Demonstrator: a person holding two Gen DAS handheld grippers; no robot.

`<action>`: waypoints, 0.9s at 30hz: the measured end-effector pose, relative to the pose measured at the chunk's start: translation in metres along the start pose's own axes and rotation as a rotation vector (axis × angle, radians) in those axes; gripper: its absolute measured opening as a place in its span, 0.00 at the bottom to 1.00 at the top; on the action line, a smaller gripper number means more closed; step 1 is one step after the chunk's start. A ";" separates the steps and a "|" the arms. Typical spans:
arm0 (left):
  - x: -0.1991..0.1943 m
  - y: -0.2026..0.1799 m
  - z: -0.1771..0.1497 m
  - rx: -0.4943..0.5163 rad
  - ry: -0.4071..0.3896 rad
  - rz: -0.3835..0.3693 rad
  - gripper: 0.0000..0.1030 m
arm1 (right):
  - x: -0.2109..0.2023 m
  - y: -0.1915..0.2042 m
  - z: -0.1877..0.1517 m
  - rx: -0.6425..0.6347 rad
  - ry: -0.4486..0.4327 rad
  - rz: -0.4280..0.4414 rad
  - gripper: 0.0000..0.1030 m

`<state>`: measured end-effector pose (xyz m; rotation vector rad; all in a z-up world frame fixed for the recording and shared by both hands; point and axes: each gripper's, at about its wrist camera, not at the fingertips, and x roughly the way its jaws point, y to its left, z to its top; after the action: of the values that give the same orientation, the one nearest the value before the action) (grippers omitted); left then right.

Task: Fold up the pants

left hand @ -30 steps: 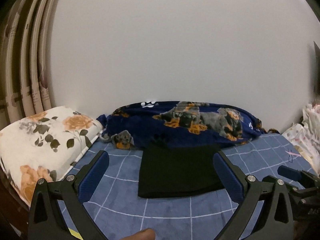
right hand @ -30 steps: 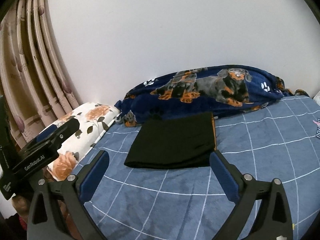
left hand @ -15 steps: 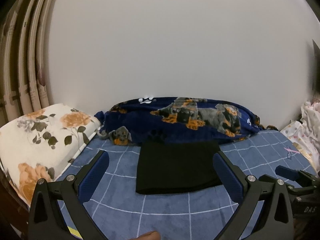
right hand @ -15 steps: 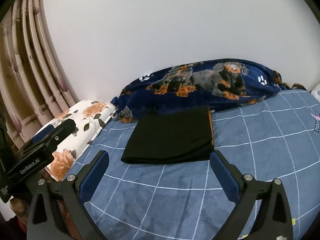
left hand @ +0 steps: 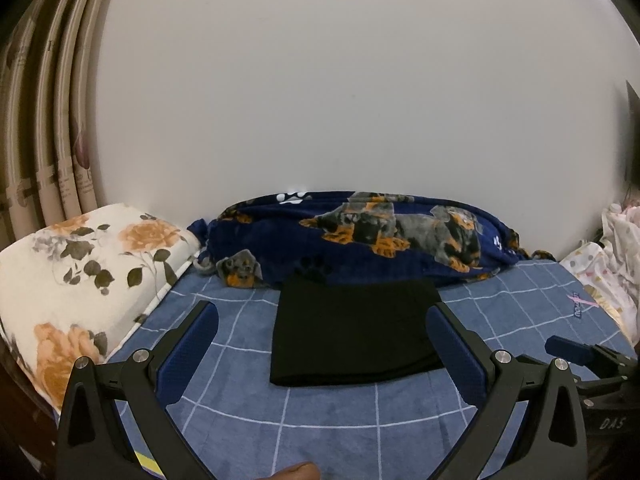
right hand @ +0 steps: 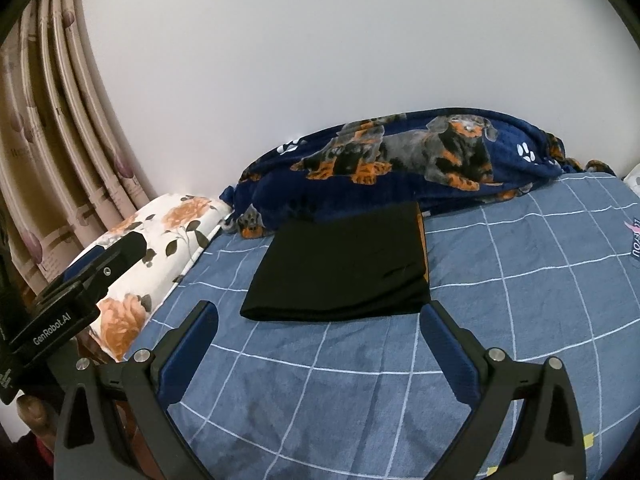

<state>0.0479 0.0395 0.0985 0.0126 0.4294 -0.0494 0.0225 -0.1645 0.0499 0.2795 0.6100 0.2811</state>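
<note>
Both grippers were spread and empty: the left gripper (left hand: 322,320) and the right gripper (right hand: 319,318) hung over the bed (right hand: 520,300), apart from the cloth. The pants (left hand: 354,330) lay beyond them as a flat black rectangle on the blue checked sheet, their far edge against the dog blanket (left hand: 380,236), a pillow (left hand: 80,264) off to the left. The folding looked done. Any next move would likely be withdrawal, or at most a light smoothing of the near edge.

Folded pants (left hand: 354,334) lie on the bed (left hand: 360,432), blanket (left hand: 360,236) behind, pillow (left hand: 84,276) left.
</note>
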 end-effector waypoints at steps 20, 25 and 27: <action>0.002 0.001 -0.001 -0.001 0.006 0.003 1.00 | 0.002 -0.001 -0.001 0.010 0.009 0.004 0.98; 0.006 0.001 -0.001 -0.002 0.012 -0.010 1.00 | 0.003 -0.001 -0.001 0.010 0.010 0.003 0.99; 0.008 0.001 0.000 0.005 0.009 -0.011 1.00 | 0.003 0.000 -0.001 0.011 0.010 0.002 0.99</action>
<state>0.0554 0.0396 0.0952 0.0158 0.4379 -0.0615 0.0241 -0.1638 0.0475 0.2892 0.6215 0.2816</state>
